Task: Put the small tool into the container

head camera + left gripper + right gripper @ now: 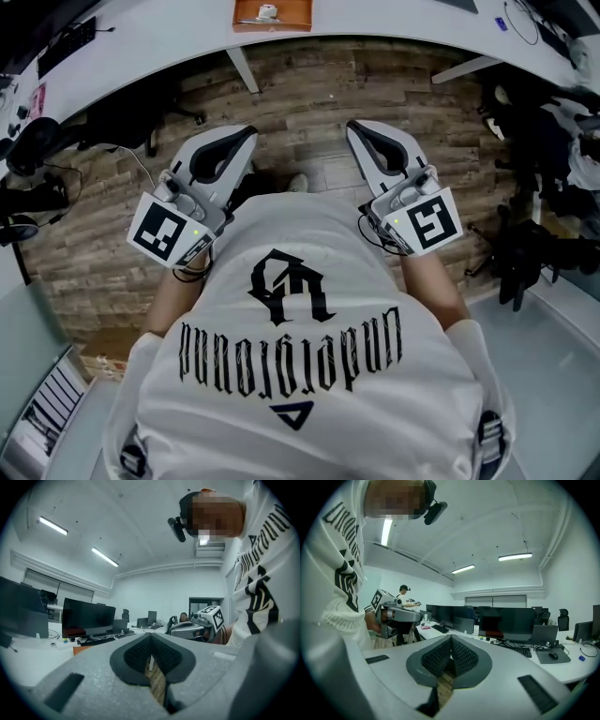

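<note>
One orange tray [246, 19]: sits on the white desk [169, 37] at the far edge of the head view, with a small pale thing [269, 12] lying in it.
Small tool: not certain. That pale thing is too small to make out, and nothing else tool-like shows.
Left hand-held gripper [246, 138]: jaws pressed together and empty, with only floor visible through the slit below the pads.
Right hand-held gripper [356, 128]: the same, jaws pressed together with nothing pinched.
Position: both are held close to the person's white shirt [309, 356], over the wooden floor [309, 84] and well apart from the desk.
Progress: neither one carries anything. If the pale thing is the tool and the tray is the container, the job looks done. If not, finding, gripping and dropping it in are all left.
</note>
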A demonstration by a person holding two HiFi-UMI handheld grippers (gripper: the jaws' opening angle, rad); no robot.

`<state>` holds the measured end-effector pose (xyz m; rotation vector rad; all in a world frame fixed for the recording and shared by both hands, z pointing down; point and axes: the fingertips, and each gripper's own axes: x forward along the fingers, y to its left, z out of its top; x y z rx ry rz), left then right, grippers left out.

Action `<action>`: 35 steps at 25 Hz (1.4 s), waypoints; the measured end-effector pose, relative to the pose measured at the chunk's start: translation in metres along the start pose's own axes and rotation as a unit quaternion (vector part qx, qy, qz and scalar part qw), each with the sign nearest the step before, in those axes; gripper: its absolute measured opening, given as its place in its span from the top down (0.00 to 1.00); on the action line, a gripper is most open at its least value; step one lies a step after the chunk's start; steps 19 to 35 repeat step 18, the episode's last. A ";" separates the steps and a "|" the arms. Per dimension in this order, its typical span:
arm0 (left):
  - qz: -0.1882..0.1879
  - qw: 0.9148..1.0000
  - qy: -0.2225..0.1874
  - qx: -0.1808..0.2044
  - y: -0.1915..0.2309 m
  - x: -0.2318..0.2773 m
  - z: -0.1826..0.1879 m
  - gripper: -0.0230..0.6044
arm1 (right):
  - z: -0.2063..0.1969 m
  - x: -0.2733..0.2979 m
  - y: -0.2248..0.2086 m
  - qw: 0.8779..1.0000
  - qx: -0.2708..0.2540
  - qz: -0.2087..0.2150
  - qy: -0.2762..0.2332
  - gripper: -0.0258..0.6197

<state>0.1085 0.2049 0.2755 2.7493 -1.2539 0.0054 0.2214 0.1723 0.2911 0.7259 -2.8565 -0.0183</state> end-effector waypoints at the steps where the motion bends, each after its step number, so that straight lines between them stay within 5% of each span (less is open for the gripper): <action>1: -0.001 1.000 0.000 -0.001 0.000 0.000 0.000 0.94 | 0.001 0.000 0.001 1.000 -0.001 0.000 -0.001 0.94; 35: 0.002 1.000 0.003 0.003 -0.001 -0.012 -0.001 0.94 | 0.001 0.010 0.013 1.000 0.000 0.018 -0.002 0.94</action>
